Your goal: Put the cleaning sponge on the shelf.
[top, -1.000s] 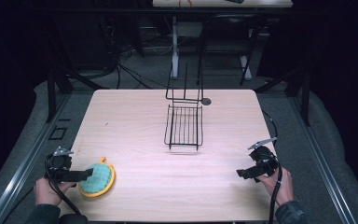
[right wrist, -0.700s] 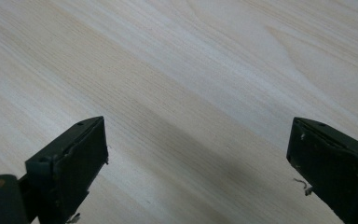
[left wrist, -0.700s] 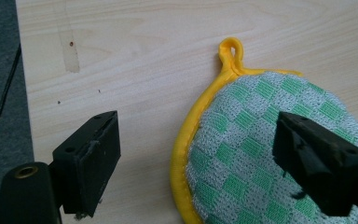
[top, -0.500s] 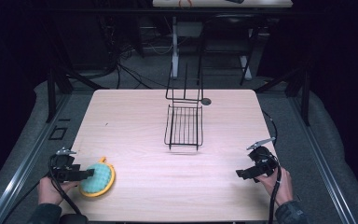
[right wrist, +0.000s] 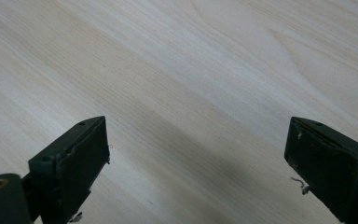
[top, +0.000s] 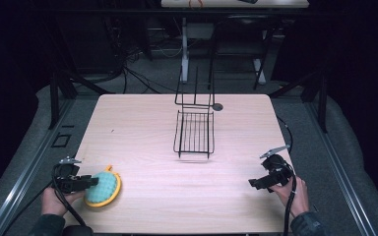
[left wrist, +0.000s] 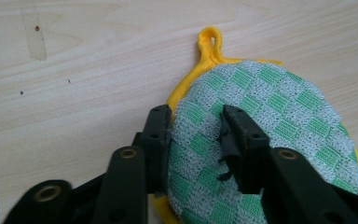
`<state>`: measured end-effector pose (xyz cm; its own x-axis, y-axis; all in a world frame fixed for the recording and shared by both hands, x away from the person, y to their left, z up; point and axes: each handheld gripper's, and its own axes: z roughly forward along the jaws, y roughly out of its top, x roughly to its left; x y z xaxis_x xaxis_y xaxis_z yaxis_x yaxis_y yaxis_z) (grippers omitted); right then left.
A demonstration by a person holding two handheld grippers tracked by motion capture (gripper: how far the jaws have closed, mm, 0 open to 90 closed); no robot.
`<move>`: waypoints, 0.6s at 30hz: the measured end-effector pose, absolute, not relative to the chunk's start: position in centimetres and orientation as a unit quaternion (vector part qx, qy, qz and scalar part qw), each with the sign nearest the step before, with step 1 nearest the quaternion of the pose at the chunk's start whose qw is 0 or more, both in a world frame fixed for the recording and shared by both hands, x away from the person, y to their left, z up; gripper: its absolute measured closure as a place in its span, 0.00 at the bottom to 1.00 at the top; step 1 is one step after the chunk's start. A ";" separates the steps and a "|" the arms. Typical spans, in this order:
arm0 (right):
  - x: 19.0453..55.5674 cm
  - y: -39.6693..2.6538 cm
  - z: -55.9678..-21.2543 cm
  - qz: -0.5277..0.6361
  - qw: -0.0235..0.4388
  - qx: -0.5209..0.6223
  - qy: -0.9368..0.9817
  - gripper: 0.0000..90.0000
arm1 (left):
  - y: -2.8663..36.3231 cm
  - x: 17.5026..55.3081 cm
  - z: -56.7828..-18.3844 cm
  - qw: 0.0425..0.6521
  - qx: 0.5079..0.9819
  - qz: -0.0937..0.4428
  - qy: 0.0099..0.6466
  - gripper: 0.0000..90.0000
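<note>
A round pot holder, green-and-white checked with a yellow rim and loop, lies at the table's near left corner. My left gripper comes at it from the left. Its jaws have just been closing. In the left gripper view the two black pads pinch the near edge of the pot holder, with a fold of fabric between them at my left gripper. My right gripper rests near the table's right front, held by a hand. In the right gripper view my right gripper stands open over bare wood.
A black wire rack stands in the middle toward the back of the light wooden table, with a small dark disc beside its upright frame. Dark floor and cables surround the table.
The left gripper's jaws have drawn together onto the pot holder's edge. The right gripper has kept still.
</note>
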<state>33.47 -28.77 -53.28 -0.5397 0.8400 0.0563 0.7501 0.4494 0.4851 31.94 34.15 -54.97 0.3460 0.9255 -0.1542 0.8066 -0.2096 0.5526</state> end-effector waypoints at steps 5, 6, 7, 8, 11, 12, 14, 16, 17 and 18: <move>33.5 -28.8 -53.3 0.233 0.096 0.470 0.846 0.07 | 33.9 31.9 -54.9 0.274 0.774 0.112 0.559 0.82; 33.5 -28.8 -53.3 0.235 0.097 0.470 0.845 0.07 | 33.9 31.9 -54.9 0.275 0.775 0.113 0.558 0.84; 33.5 -28.8 -53.3 0.234 0.096 0.470 0.846 0.07 | 33.9 31.9 -54.9 0.274 0.776 0.115 0.557 0.86; 33.5 -28.8 -53.3 0.233 0.097 0.469 0.846 0.07 | 33.8 31.9 -54.9 0.272 0.778 0.118 0.554 0.88; 33.4 -28.7 -53.2 0.235 0.100 0.466 0.847 0.07 | 33.6 31.8 -54.8 0.267 0.782 0.128 0.548 0.91; 33.4 -28.7 -53.1 0.231 0.099 0.462 0.851 0.06 | 33.5 31.8 -54.8 0.267 0.783 0.132 0.546 0.92; 33.4 -28.6 -53.1 0.231 0.100 0.460 0.852 0.06 | 33.5 31.7 -54.8 0.268 0.784 0.134 0.543 0.93; 33.4 -28.6 -53.2 0.230 0.101 0.460 0.852 0.06 | 33.6 31.7 -54.7 0.271 0.784 0.138 0.542 0.95; 33.4 -28.5 -53.1 0.231 0.101 0.461 0.851 0.06 | 33.6 31.7 -54.7 0.272 0.784 0.139 0.541 0.95; 33.4 -28.5 -53.1 0.231 0.101 0.461 0.851 0.06 | 33.6 31.7 -54.7 0.272 0.784 0.139 0.541 0.95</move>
